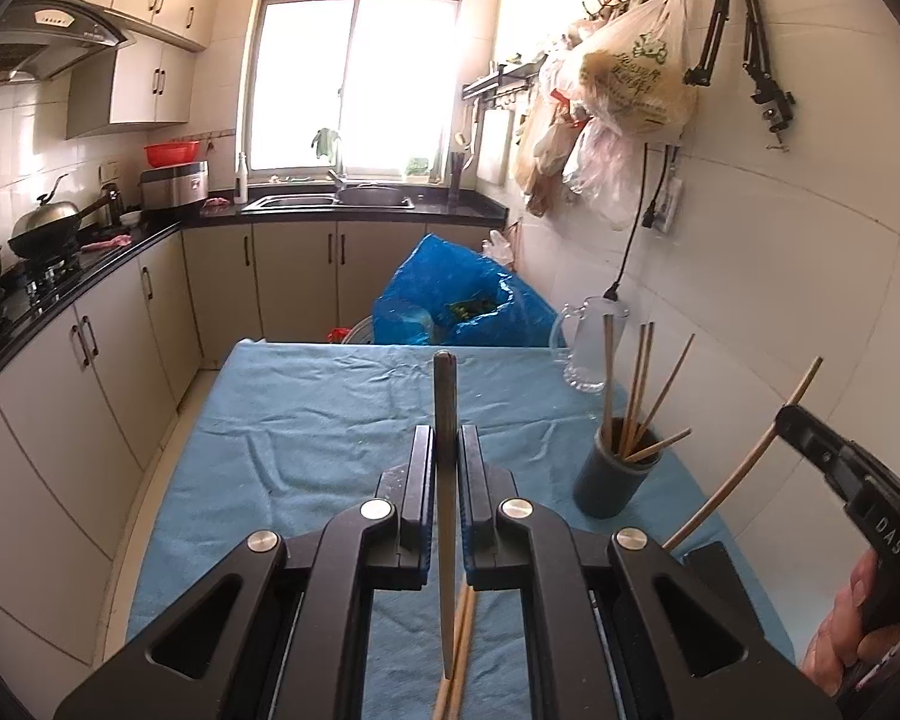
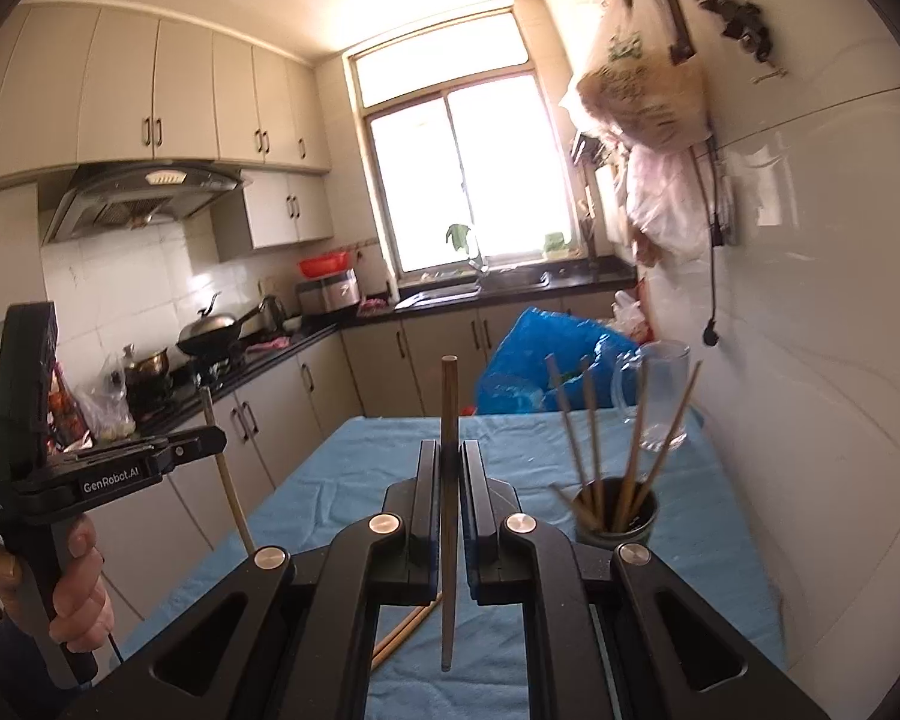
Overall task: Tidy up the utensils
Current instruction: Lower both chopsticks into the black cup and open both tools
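My left gripper is shut on a wooden chopstick that stands upright between its jaws, above the blue cloth. My right gripper is shut on another chopstick, also upright. A dark round holder with several chopsticks stands on the cloth at the right; it also shows in the right wrist view. The right gripper appears at the far right of the left wrist view with its chopstick. The left gripper appears at the left of the right wrist view. Two chopsticks lie on the cloth below the grippers.
A table with a blue cloth runs along the tiled right wall. A clear glass mug stands at its far right corner. A blue plastic bag sits behind the table. Cabinets and a dark counter run along the left.
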### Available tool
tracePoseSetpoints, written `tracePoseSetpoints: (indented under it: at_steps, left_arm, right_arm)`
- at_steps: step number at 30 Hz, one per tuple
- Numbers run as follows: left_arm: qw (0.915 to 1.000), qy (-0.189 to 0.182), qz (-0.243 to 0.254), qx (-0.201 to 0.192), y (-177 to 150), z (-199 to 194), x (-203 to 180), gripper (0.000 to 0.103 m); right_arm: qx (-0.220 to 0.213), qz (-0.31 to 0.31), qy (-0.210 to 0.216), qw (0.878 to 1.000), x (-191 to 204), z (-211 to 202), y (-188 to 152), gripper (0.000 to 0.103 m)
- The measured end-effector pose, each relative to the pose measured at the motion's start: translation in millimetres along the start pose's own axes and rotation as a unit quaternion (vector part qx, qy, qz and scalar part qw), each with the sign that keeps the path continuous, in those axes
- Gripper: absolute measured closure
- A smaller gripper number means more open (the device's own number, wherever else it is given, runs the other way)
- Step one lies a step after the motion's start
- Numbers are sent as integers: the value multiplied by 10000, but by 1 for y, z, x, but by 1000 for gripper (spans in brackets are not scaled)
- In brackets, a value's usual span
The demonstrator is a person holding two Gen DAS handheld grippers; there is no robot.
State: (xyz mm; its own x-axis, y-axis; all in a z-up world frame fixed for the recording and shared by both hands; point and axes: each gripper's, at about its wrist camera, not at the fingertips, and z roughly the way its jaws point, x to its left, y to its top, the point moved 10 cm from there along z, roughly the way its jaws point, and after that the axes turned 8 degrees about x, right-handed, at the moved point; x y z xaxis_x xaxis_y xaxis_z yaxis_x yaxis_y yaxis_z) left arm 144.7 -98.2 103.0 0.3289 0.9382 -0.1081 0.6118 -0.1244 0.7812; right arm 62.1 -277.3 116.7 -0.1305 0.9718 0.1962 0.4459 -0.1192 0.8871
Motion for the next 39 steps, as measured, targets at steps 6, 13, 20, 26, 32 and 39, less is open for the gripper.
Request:
tracePoseSetpoints:
  at_steps: [6,13,20,26,32,39]
  left_arm:
    - [9998,-196,99,14,13,8,-22,96]
    - [9990,-392,193,86,31,22,-46,96]
    - [9981,-558,244,55,59,34,-73,96]
    - [9970,-732,261,38,88,51,-97,96]
    - [9957,-884,246,-117,122,66,-118,96]
    - [9943,-1005,206,-281,147,92,-140,96]
  right_arm:
    - [-342,164,-188,9991,-27,-31,19,96]
    - [-606,298,-413,9969,-55,-55,35,96]
    - [-745,283,-550,9953,-75,-62,49,96]
    - [-831,366,-655,9937,-97,-52,66,96]
    - [-846,435,-705,9930,-117,-34,81,96]
    - [-748,513,-743,9931,-136,0,88,96]
